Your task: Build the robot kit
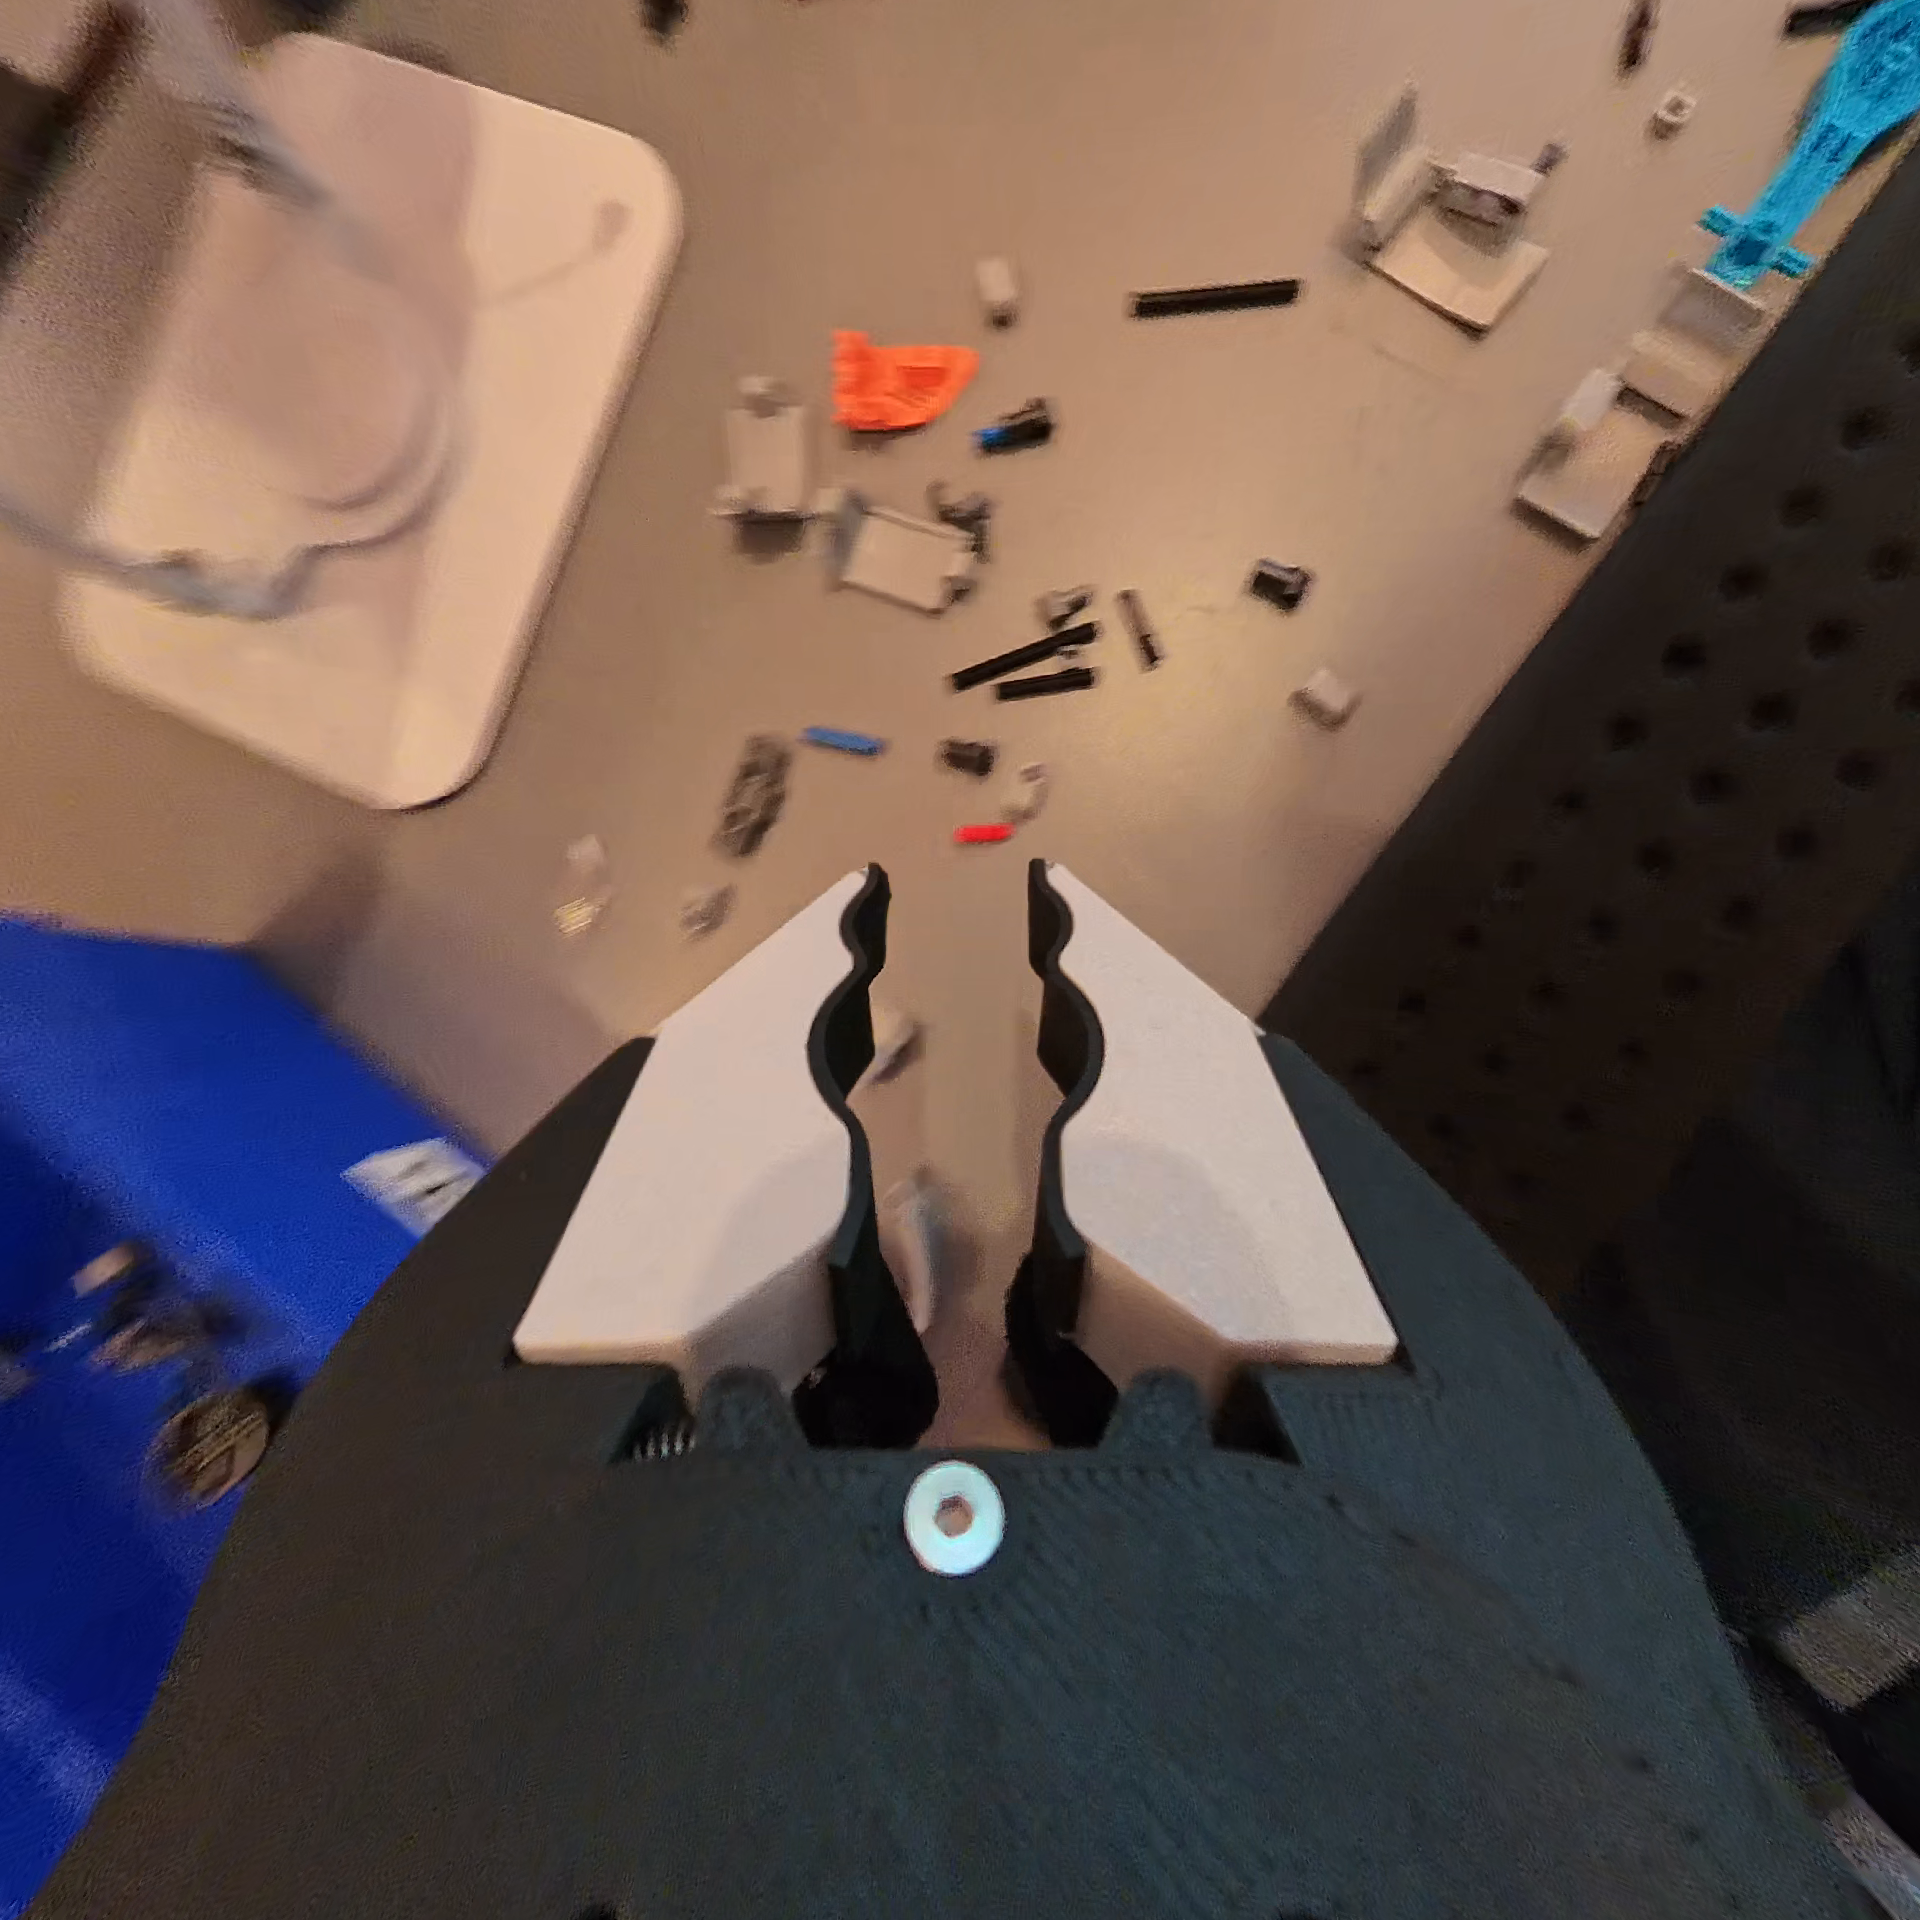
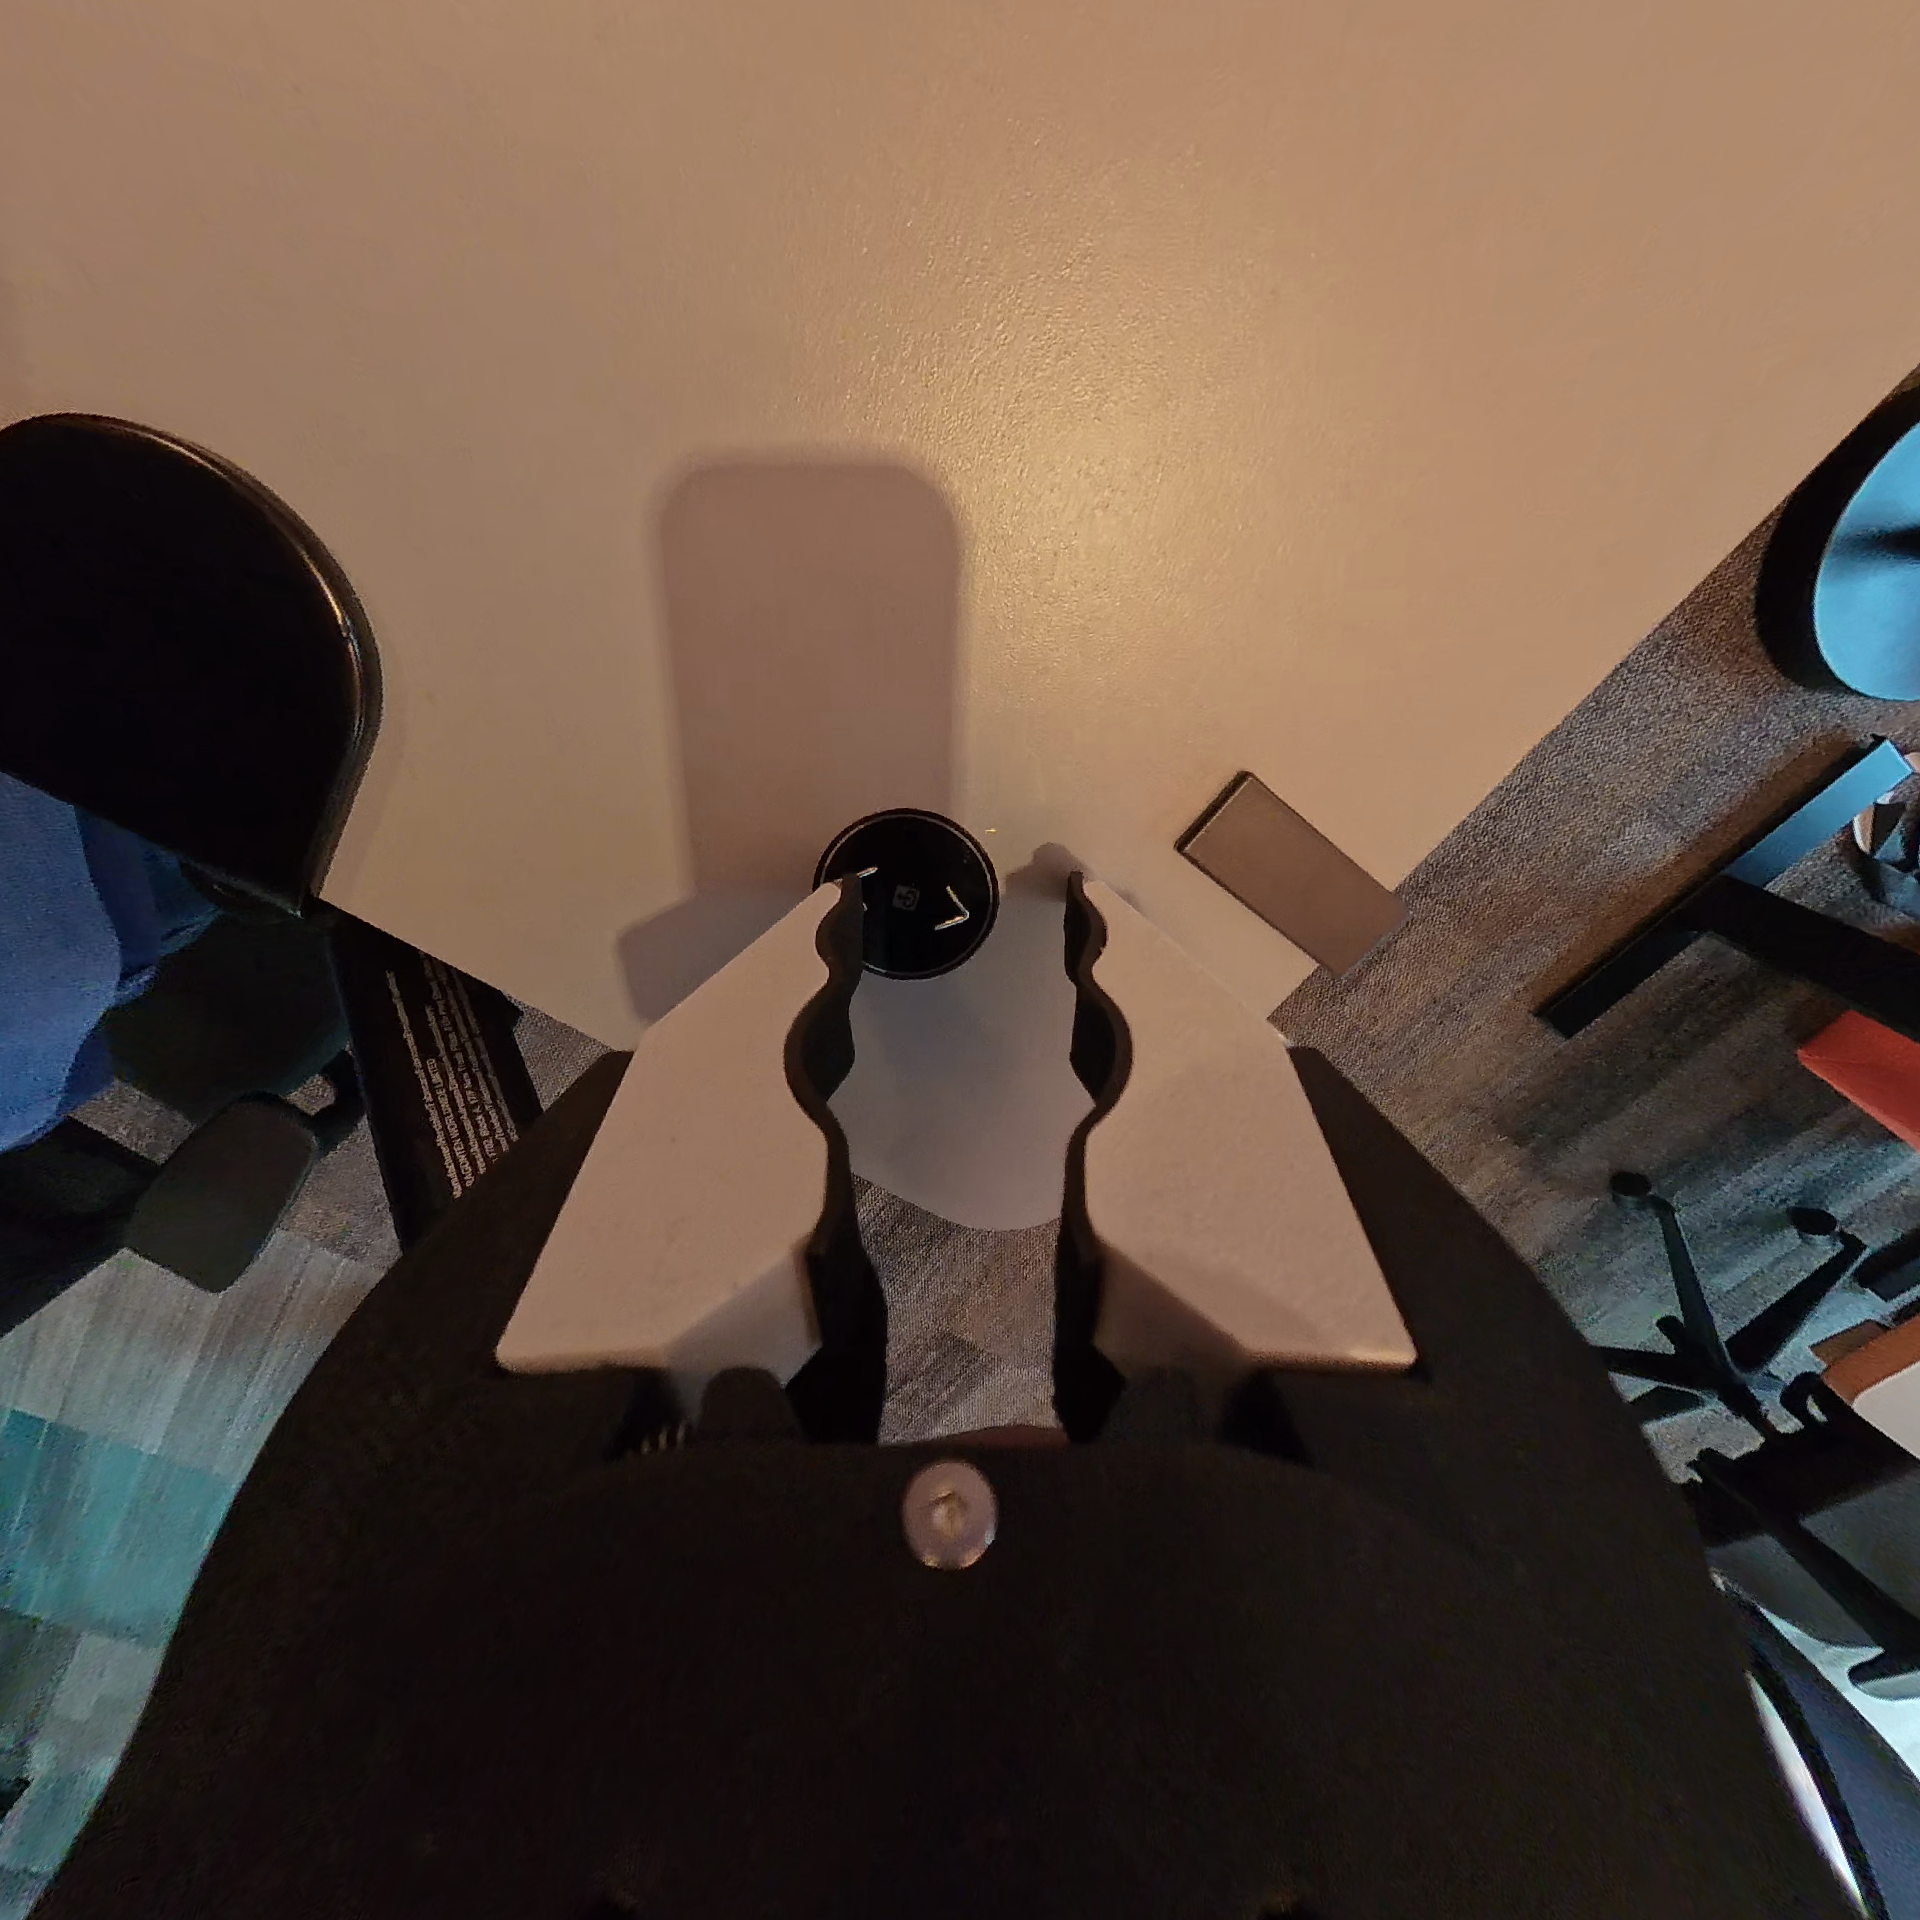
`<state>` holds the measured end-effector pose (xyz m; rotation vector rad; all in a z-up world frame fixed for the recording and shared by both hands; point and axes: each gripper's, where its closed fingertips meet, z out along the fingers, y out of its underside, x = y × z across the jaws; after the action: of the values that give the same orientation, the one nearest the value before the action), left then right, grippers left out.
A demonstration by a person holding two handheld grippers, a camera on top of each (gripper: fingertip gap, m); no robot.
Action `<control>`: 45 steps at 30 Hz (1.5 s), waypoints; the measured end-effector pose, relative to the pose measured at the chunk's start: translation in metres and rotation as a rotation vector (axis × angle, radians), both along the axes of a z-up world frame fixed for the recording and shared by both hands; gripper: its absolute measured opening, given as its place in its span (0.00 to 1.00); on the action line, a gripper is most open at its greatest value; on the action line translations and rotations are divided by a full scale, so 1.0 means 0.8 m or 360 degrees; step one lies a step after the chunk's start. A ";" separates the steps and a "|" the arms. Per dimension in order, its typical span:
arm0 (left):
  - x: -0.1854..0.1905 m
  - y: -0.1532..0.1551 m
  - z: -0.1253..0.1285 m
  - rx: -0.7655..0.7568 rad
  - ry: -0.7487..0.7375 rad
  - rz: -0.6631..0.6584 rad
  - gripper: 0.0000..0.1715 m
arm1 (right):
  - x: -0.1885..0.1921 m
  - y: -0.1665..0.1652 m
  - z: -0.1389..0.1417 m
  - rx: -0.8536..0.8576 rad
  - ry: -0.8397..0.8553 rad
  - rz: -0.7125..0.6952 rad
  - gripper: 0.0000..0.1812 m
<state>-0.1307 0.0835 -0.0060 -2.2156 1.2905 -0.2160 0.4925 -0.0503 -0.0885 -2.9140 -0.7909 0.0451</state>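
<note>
the left gripper (image 1: 958, 883) hangs parted and empty above small loose parts (image 1: 1023, 665) scattered mid-frame, while the right gripper (image 2: 964, 896), likewise parted and empty, faces a black round disc (image 2: 906, 896) at centre frame.

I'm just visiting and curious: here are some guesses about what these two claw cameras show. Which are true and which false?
1. The left gripper is open and holds nothing. True.
2. A small red piece lies on the table just ahead of the left gripper's tips. True.
3. The orange piece sits inside the white tray. False: it lies on the bare table, to the right of the tray.
4. The right gripper is clamped on the round black disc. False: its jaws stand apart, and the disc sits at the table's edge by one fingertip.
5. The right wrist view shows carpet beyond the table edge. True.
</note>
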 end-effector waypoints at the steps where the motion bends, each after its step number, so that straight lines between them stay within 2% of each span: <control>1: -0.022 0.007 0.022 0.0057 0.0019 0.0036 0.15 | 0.001 0.001 0.002 -0.0009 -0.0004 -0.0004 0.20; 3: -0.076 0.019 0.063 0.0126 0.0083 0.0121 0.14 | 0.003 0.002 0.005 -0.0025 -0.0015 -0.0018 0.21; 5: -0.137 0.035 0.093 0.0186 0.0183 0.0216 0.14 | 0.005 0.000 0.009 -0.0036 -0.0017 -0.0030 0.21; 6: -0.162 0.038 0.097 0.0141 0.0199 0.0258 0.14 | 0.006 0.000 0.010 -0.0042 -0.0028 -0.0031 0.22; 9: -0.228 0.051 0.100 0.0070 0.0303 0.0358 0.12 | 0.011 0.002 0.015 -0.0039 -0.0055 -0.0064 0.26; 11: -0.261 0.054 0.087 -0.0042 0.0335 0.0378 0.12 | 0.012 0.002 0.019 -0.0050 -0.0075 -0.0069 0.27; 14: -0.281 0.047 0.065 -0.0193 0.0284 0.0352 0.13 | 0.014 0.003 0.024 -0.0097 -0.0122 -0.0070 0.29; 20: -0.285 0.036 0.005 -0.0403 0.0223 0.0291 0.13 | 0.015 0.003 0.032 -0.0127 -0.0109 -0.0104 0.30; 25: -0.280 0.027 -0.020 -0.0485 0.0232 0.0232 0.13 | 0.016 0.002 0.040 -0.0126 -0.0119 -0.0138 0.30; 30: -0.259 0.037 -0.018 -0.0406 0.0135 0.0159 0.11 | 0.013 0.001 0.049 -0.0138 -0.0149 -0.0145 0.27; 36: -0.233 0.050 -0.034 -0.0379 0.0085 0.0079 0.12 | 0.014 0.000 0.058 -0.0129 -0.0157 -0.0193 0.28; 42: -0.235 0.072 -0.036 -0.0322 0.0078 0.0139 0.12 | 0.014 0.000 0.068 -0.0114 -0.0188 -0.0216 0.28; 45: -0.230 0.063 -0.038 -0.0329 0.0066 0.0044 0.11 | 0.014 -0.001 0.073 -0.0104 -0.0186 -0.0234 0.28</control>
<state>-0.3145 0.1339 -0.0368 -2.4210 1.3101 -0.3069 0.5039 -0.0507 -0.0301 -3.0512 -0.5987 -0.1158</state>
